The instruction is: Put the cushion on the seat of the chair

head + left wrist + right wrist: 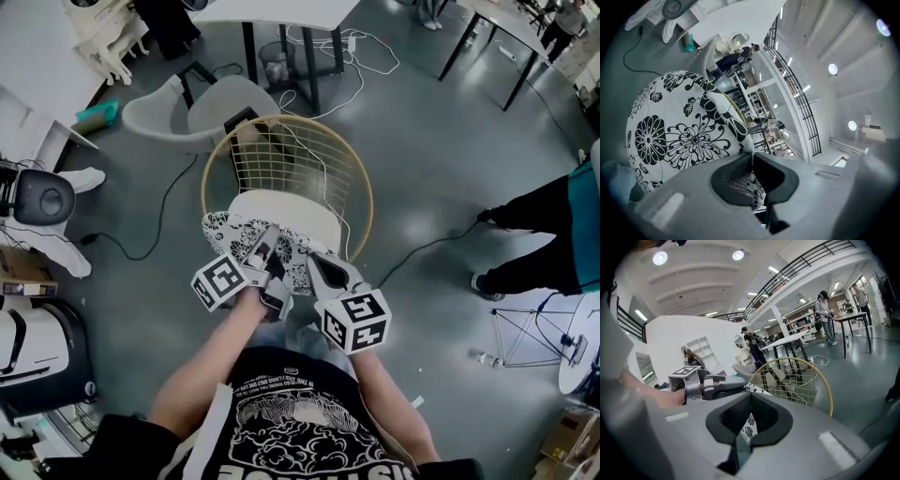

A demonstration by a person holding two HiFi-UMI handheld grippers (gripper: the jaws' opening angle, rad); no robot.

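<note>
A cushion [286,220], white with a black flower print, is held over the seat of a wire chair with a gold rim [367,202]; the seat under it is hidden. My left gripper [266,247] is shut on the cushion's near edge, and the printed face [679,136] fills the left gripper view, with fabric pinched at the jaws [752,161]. My right gripper [324,272] is shut on the same edge a little to the right. In the right gripper view, patterned fabric [749,426] shows between the jaws [750,401], with the chair's wire back [797,378] beyond.
A pale plastic chair [183,112] stands just behind the wire chair. Black table legs [311,56], a small bin [277,64] and loose cables [361,56] lie further back. A person's legs [534,239] are at the right, white equipment [42,202] at the left.
</note>
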